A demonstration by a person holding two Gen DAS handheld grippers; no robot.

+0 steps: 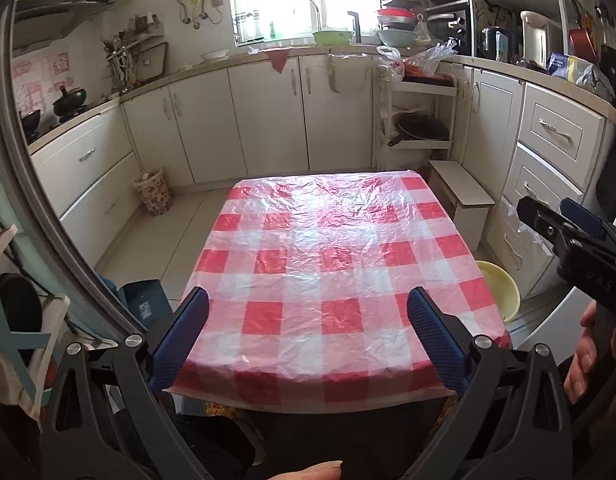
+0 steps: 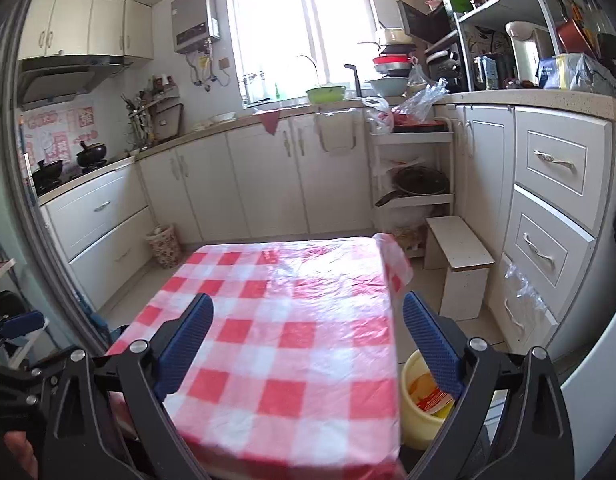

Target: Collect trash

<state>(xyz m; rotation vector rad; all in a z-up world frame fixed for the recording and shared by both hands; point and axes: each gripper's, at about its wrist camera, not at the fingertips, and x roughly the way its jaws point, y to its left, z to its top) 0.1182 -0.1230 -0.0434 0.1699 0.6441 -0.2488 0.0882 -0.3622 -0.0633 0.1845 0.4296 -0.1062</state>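
A table under a red-and-white checked plastic cloth (image 1: 328,272) (image 2: 276,340) fills the middle of both views, and no loose item shows on it. A yellow bucket (image 1: 504,292) (image 2: 410,376) stands on the floor by the table's right side, with red and orange wrappers (image 2: 430,398) inside. My left gripper (image 1: 308,294) hangs open over the table's near edge, nothing between its blue fingers. My right gripper (image 2: 308,298) is open too, empty, near the table's right edge above the bucket. It also shows at the right of the left wrist view (image 1: 548,224).
A white stool (image 1: 460,192) (image 2: 460,256) stands beyond the bucket by the drawers. A floral waste basket (image 1: 152,194) (image 2: 164,246) sits against the left cabinets. A tiered rack (image 1: 420,120) with pans fills the far corner. A person's hand (image 1: 584,360) holds the right gripper.
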